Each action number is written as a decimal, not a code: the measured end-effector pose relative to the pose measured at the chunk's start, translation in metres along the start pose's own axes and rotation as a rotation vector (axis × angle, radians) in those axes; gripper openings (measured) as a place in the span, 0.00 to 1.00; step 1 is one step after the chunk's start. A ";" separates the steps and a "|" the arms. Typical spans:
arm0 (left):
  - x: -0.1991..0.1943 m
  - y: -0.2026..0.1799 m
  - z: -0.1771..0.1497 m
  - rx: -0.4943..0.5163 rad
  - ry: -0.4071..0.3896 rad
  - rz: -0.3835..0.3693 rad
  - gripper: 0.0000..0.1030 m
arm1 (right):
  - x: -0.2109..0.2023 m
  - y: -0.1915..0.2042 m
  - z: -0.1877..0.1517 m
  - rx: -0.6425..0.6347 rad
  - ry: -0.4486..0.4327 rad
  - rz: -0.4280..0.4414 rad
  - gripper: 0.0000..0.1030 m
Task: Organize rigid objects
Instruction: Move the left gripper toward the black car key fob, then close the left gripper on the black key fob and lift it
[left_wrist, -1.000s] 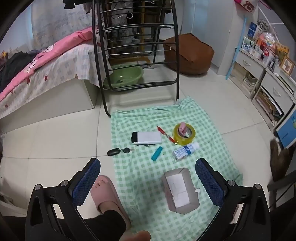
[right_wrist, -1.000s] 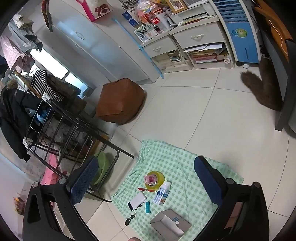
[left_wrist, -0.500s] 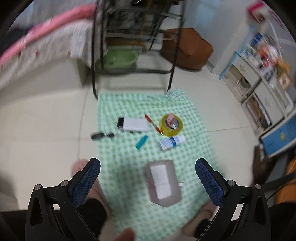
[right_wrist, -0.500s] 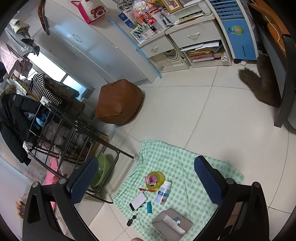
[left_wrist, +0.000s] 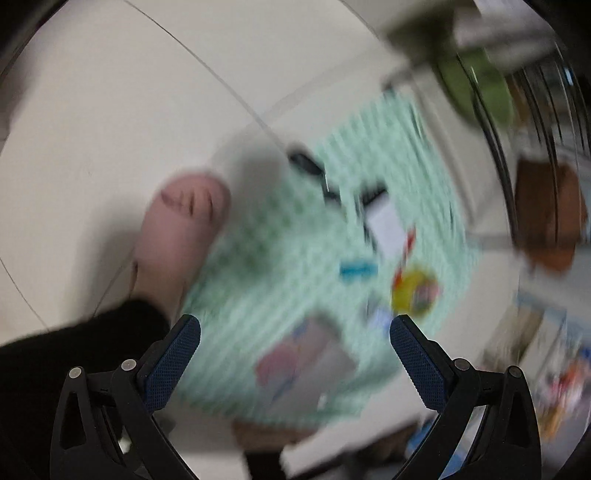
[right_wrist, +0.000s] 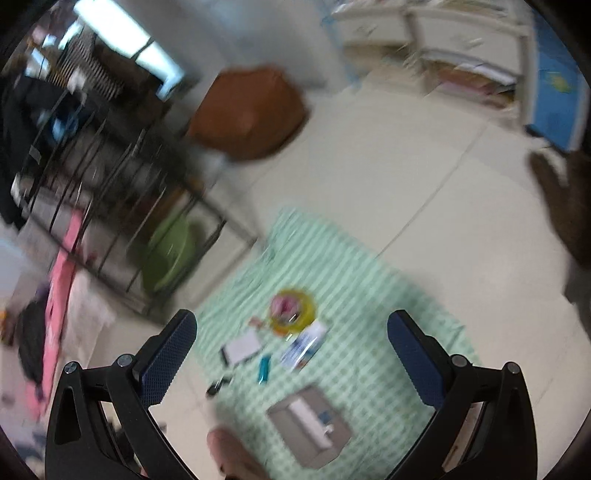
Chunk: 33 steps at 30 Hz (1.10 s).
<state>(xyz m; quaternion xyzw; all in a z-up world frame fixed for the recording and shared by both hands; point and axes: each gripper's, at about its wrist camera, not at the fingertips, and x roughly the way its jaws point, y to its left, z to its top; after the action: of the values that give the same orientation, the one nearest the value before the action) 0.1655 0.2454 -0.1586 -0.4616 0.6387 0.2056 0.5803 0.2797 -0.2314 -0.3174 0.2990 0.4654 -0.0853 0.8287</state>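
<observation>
Both views are motion-blurred, the left wrist heavily. Left wrist view, left to right: a pink slipper (left_wrist: 181, 229) on a foot stands on the tile floor (left_wrist: 110, 110) at the left edge of the green checked cloth (left_wrist: 258, 280); the left gripper (left_wrist: 295, 354) hangs above the cloth with its jaws spread wide and nothing between them. On the cloth, a dark key fob (left_wrist: 306, 164) lies near the far edge, then a white power bank (left_wrist: 386, 225), a blue lighter (left_wrist: 356, 268), a red pen (left_wrist: 404, 254), and a yellow tape roll (left_wrist: 415, 293). The grey cardboard box (left_wrist: 306, 369) sits on the near part of the cloth, between the finger pads in the frame. Right wrist view, left to right: a black wire rack (right_wrist: 110, 177) with a green basin (right_wrist: 168, 254) under it, a brown pouf (right_wrist: 247, 110) behind. The right gripper (right_wrist: 291, 354) is likewise released, empty, and raised over the cloth (right_wrist: 362, 295). Key fob (right_wrist: 218, 386) at the cloth's left edge, power bank (right_wrist: 242, 347), lighter (right_wrist: 264, 367), tape roll (right_wrist: 291, 306), and a white bottle (right_wrist: 304, 345) just beside the roll; contact not resolvable. Open box (right_wrist: 310, 424) lies nearest the camera, apart from the other items.
</observation>
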 end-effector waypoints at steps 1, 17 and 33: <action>0.005 -0.004 0.011 -0.017 -0.014 -0.004 1.00 | 0.010 0.005 0.000 -0.026 0.025 0.014 1.00; 0.193 -0.018 0.065 -0.193 -0.074 -0.064 0.76 | 0.050 -0.007 -0.014 0.033 0.301 0.115 1.00; 0.245 -0.025 0.092 -0.339 -0.112 -0.165 0.20 | 0.074 -0.027 -0.030 0.148 0.427 0.110 1.00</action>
<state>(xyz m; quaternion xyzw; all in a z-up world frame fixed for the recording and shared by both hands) 0.2611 0.2206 -0.4017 -0.5912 0.5216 0.2875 0.5439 0.2879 -0.2262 -0.4013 0.3951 0.6056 -0.0086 0.6907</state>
